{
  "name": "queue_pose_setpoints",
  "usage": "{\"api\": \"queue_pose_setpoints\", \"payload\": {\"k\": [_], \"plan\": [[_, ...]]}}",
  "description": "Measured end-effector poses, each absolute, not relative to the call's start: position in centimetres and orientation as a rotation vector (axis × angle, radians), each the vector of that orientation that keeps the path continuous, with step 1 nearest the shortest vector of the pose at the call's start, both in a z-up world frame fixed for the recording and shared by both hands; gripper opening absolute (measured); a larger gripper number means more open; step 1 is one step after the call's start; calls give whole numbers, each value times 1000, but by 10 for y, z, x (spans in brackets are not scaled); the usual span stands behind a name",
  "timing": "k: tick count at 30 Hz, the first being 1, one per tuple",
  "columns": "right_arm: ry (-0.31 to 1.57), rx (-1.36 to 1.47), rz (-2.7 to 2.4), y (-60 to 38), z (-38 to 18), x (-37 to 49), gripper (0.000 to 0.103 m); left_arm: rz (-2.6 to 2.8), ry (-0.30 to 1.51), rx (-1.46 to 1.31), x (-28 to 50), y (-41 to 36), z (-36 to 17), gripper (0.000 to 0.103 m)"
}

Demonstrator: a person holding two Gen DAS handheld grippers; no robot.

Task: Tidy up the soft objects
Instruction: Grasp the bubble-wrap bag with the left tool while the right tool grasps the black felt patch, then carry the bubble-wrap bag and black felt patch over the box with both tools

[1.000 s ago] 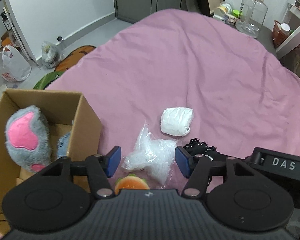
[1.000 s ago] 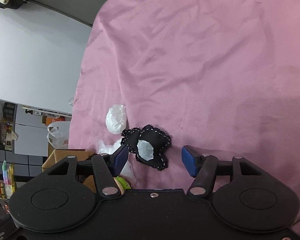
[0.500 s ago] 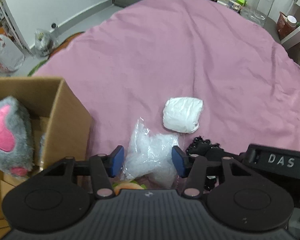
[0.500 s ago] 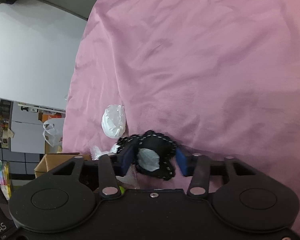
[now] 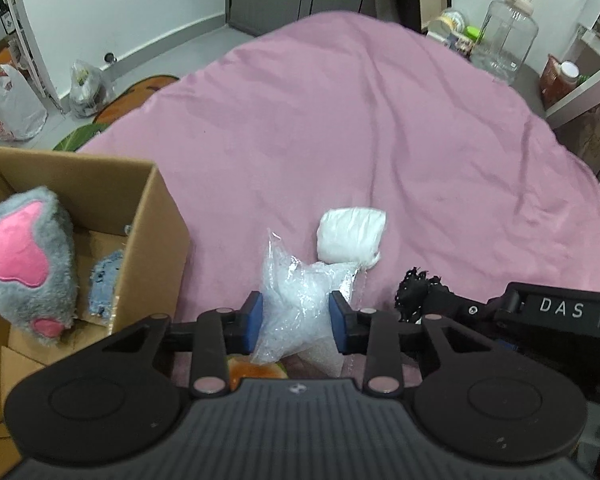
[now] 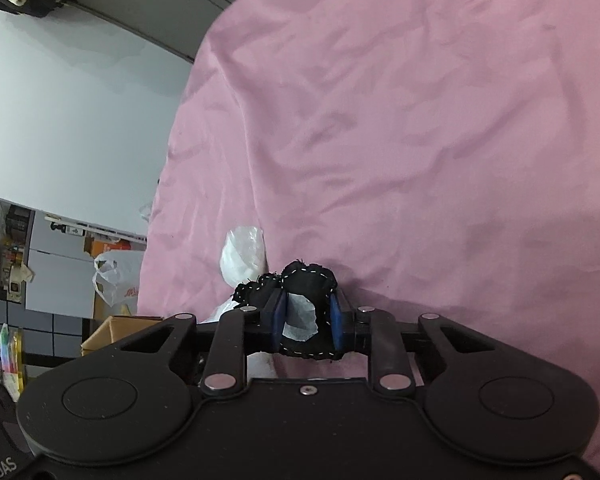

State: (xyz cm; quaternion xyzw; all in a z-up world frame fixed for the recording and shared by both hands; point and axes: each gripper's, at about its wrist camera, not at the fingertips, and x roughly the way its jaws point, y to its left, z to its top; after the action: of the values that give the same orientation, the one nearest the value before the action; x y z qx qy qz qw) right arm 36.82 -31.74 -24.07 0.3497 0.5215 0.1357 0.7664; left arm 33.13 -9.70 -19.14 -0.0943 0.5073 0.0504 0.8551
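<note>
My left gripper [image 5: 296,316] is shut on a crinkled clear plastic bag [image 5: 292,280] low on the pink bedcover [image 5: 340,120], both blue pads squeezing it. A white wrapped bundle [image 5: 350,236] lies just beyond the bag. An orange and green soft toy [image 5: 256,370] peeks out under the gripper. My right gripper [image 6: 306,320] has its jaws closing, and its pads press a black stitched soft toy [image 6: 308,280] with a white tag [image 6: 298,316]. That black soft toy [image 5: 418,288] also shows at the right of the left wrist view.
An open cardboard box [image 5: 156,216] stands at the bed's left edge, holding a grey plush with pink patches [image 5: 24,256] and a small blue plush [image 5: 106,280]. Plastic bags [image 5: 12,108] sit on the floor. A big clear jar [image 5: 504,40] stands past the far corner.
Both pairs of jaws have closed inward: the left onto the clear plastic bag, the right onto the black soft toy. Neither hand has shifted much.
</note>
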Motion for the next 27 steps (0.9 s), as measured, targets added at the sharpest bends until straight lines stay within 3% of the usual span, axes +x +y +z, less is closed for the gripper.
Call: {"api": "queue_pose_setpoints", "payload": {"k": [27], "plan": [[1031,648,332,-320,-176,298,23,101,929,-242,251,-70,-116,34]]}}
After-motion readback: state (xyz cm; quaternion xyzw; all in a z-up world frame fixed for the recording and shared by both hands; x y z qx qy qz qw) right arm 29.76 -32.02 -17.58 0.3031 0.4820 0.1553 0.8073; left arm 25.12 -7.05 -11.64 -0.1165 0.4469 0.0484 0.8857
